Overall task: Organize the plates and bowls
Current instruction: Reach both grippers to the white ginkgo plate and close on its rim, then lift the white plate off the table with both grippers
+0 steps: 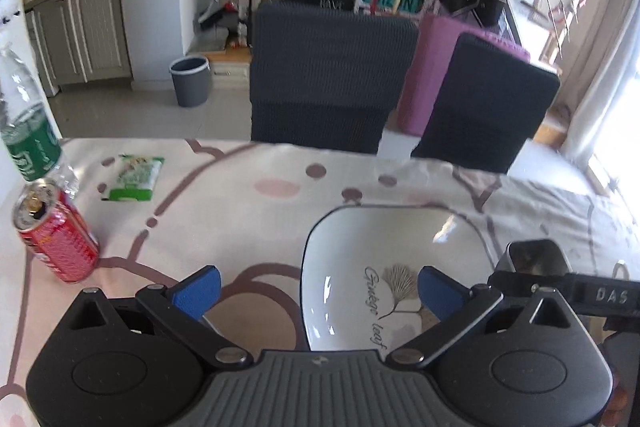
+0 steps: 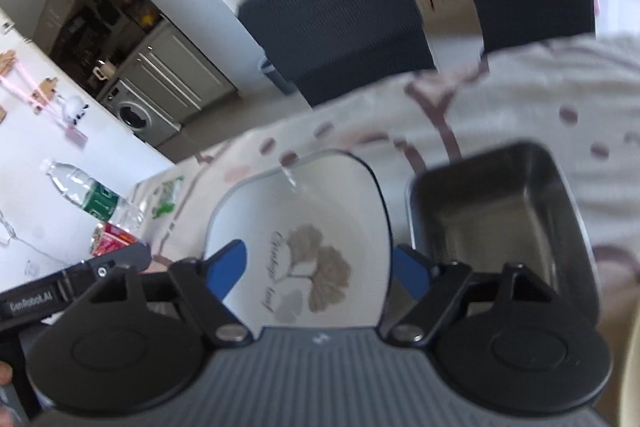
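White square bowl point(image 1: 384, 267) sits on the tablecloth point(image 1: 240, 195), steel tray point(image 2: 492, 211) just beside it at 3 o'clock. Left gripper point(image 1: 320, 291) and right gripper point(image 2: 320, 267): jaws apart, nothing clamped. Red can point(image 1: 56, 231) at 9 o'clock.

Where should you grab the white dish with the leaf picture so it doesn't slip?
Probably by its rim. The white square ceramic dish with the leaf print lies flat and empty, its thin dark-edged walls curving upward. One finger inside and one outside the near edge, coming from above, looks best. The dark metal rectangular tray sits close on one side, so avoid that edge.
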The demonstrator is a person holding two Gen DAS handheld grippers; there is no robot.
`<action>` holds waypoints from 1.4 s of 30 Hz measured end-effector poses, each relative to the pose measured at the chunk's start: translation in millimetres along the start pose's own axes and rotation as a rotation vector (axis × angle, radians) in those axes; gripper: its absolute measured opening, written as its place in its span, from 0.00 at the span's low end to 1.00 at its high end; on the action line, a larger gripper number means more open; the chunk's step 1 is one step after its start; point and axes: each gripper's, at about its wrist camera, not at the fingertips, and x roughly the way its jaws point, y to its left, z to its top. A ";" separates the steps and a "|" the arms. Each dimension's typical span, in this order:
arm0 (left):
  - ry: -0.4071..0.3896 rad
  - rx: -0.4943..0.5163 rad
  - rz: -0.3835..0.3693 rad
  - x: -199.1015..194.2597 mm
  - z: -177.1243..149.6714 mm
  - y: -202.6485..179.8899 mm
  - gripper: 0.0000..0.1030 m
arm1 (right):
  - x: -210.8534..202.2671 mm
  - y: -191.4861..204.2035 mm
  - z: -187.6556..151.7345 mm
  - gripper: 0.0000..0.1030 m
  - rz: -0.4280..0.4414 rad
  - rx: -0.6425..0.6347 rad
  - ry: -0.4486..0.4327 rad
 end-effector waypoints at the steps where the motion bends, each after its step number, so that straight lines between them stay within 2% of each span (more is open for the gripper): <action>1: 0.018 -0.005 -0.015 4.9 0.1 1.0 1.00 | 3.7 -3.8 -0.2 0.82 0.018 0.016 0.013; 4: 0.048 -0.041 -0.082 14.1 -0.6 8.4 1.00 | 5.3 -7.6 0.7 0.77 0.030 0.046 0.048; 9: 0.065 -0.097 -0.155 21.8 0.4 19.2 0.98 | 0.4 -9.0 9.0 0.62 -0.016 0.020 0.034; 11: 0.081 -0.112 -0.169 26.8 0.9 22.9 0.88 | -2.7 -6.3 12.2 0.61 -0.064 -0.014 0.020; 13: 0.109 -0.113 -0.160 34.5 0.3 24.8 0.68 | 0.9 -4.2 15.0 0.60 -0.103 -0.066 0.025; 15: 0.129 -0.097 -0.152 42.2 -0.9 24.7 0.57 | 2.6 1.4 14.6 0.58 -0.131 -0.110 0.042; 16: 0.139 -0.091 -0.154 46.0 -1.8 25.1 0.51 | 4.4 5.9 14.4 0.56 -0.145 -0.136 0.049; 18: 0.166 -0.089 -0.150 54.4 -4.0 27.3 0.42 | 8.9 11.8 14.6 0.42 -0.167 -0.169 0.070; 20: 0.177 -0.079 -0.139 60.1 -6.2 28.9 0.26 | 15.1 15.4 14.8 0.37 -0.195 -0.199 0.090; 22: 0.187 -0.074 -0.135 64.3 -8.5 30.6 0.18 | 19.0 17.0 14.0 0.35 -0.217 -0.221 0.099; 24: 0.198 -0.063 -0.130 67.8 -10.2 32.2 0.11 | 21.3 17.2 14.0 0.28 -0.234 -0.228 0.106; 26: 0.204 -0.068 -0.135 70.5 -10.7 34.8 0.10 | 22.5 16.3 15.1 0.24 -0.248 -0.241 0.116; 34: 0.202 -0.078 -0.140 74.6 -11.4 36.0 0.10 | 29.5 28.1 16.5 0.25 -0.301 -0.318 0.164; 42: 0.158 -0.020 -0.111 66.5 -14.9 25.5 0.10 | 21.3 21.9 12.7 0.20 -0.270 -0.290 0.135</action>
